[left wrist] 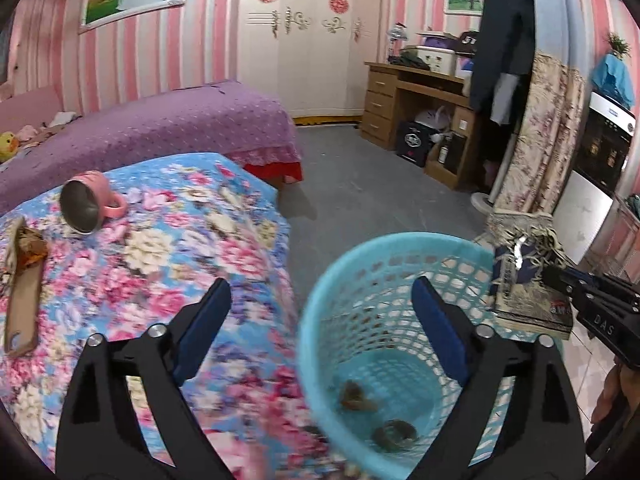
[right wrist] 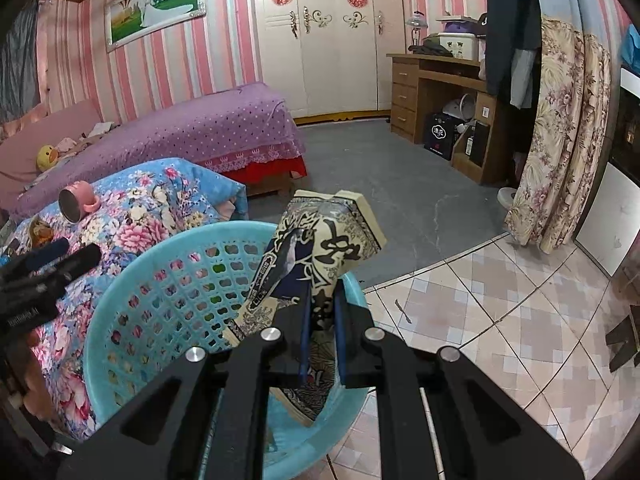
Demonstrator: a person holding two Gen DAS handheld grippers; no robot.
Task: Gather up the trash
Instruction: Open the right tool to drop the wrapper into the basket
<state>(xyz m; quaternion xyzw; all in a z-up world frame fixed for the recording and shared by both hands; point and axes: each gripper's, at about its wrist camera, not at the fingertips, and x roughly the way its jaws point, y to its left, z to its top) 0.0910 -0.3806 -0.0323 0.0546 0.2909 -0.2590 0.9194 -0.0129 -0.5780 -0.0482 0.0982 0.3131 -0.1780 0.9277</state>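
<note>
Left gripper [left wrist: 322,304] spread wide, nothing between; its view alone shows two scraps [left wrist: 358,394] on the blue basket [left wrist: 320,308] floor. Right gripper [right wrist: 322,312] clamps patterned carton [right wrist: 320,236] over the basket

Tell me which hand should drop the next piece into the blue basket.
Right. The right tool is shut on the crushed printed carton, held over the blue basket. The left tool is open and empty above the basket, so it would first need to fetch something from the floral blanket.
</note>
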